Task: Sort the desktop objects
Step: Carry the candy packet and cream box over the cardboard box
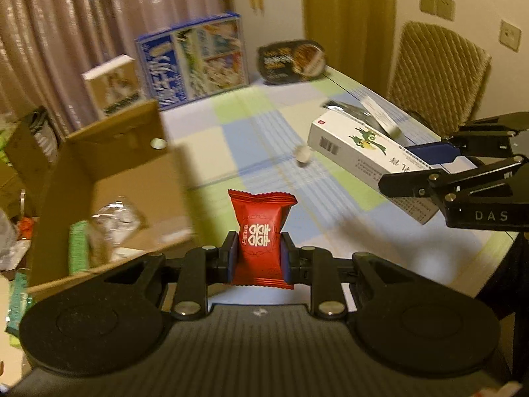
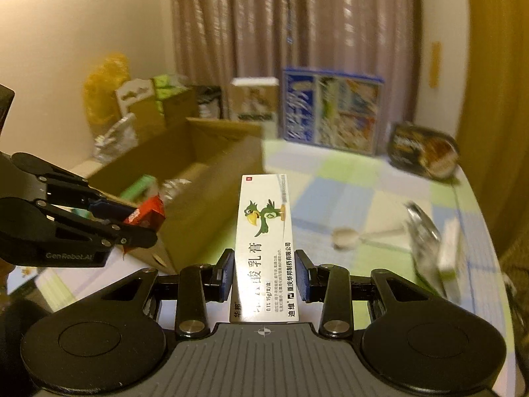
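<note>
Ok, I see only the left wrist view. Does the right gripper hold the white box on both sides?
Observer: Yes. The right gripper clamps the white box from both sides, at its near end.
Operator: And the small white round thing beyond it?
Observer: It looks like a spoon; a pale handle runs off to the right.
Operator: Anything behind the carton?
Observer: A yellow bag, against the wall.

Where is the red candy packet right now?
The red candy packet is clamped in the left gripper, held above the table's edge beside the open cardboard box.
</note>
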`<state>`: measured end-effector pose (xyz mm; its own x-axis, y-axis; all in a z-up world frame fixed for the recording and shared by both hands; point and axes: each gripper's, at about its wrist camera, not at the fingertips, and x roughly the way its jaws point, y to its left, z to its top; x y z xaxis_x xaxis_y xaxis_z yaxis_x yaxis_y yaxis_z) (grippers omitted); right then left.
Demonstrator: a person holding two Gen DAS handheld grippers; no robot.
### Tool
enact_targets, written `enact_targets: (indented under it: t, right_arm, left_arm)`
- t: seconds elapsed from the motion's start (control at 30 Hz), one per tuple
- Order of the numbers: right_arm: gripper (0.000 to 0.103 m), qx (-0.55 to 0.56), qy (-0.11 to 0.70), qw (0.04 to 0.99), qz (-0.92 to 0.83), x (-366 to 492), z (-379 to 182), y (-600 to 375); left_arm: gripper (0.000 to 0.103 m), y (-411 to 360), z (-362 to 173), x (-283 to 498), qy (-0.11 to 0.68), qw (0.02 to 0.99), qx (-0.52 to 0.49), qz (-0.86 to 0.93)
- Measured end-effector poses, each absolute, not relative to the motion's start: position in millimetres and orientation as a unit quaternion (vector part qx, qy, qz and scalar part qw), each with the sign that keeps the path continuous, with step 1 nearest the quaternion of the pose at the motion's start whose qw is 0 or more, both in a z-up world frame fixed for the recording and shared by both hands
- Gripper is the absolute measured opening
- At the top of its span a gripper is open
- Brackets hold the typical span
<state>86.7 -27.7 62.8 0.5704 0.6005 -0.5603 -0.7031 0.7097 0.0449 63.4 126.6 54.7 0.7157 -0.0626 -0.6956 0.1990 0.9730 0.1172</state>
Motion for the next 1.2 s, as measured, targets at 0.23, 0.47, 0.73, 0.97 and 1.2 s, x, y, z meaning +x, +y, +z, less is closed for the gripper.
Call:
enact_targets:
  t: [0.23, 0.47, 0.73, 0.97, 1.2]
  right_arm:
    - [0.035, -0.102, 0.255, 0.872, 0.405, 84, 82, 24]
    - [0.035, -0.121, 0.244, 0.861, 0.430, 89, 96, 68]
    - [0.035, -0.138, 0.245, 0.850, 0.446, 102, 92, 110]
    - [0.035, -0.141, 0.253, 0.844, 0.451, 114, 83, 133]
    - [0.035, -0.144, 0.259, 0.842, 0.451, 127, 74, 143]
  left_arm:
    - [0.021, 176, 83, 53, 0.351, 0.931, 0.093, -0.029]
    - [0.021, 220, 93, 52, 0.349, 0.934, 0.080, -0.002]
    - [0.021, 252, 89, 61, 0.352, 0.934, 0.070, 0.010]
    - [0.021, 266, 85, 78, 0.354, 0.933, 0.068, 0.013]
    - [0.021, 278, 75, 92, 0.359, 0.931, 0.064, 0.015]
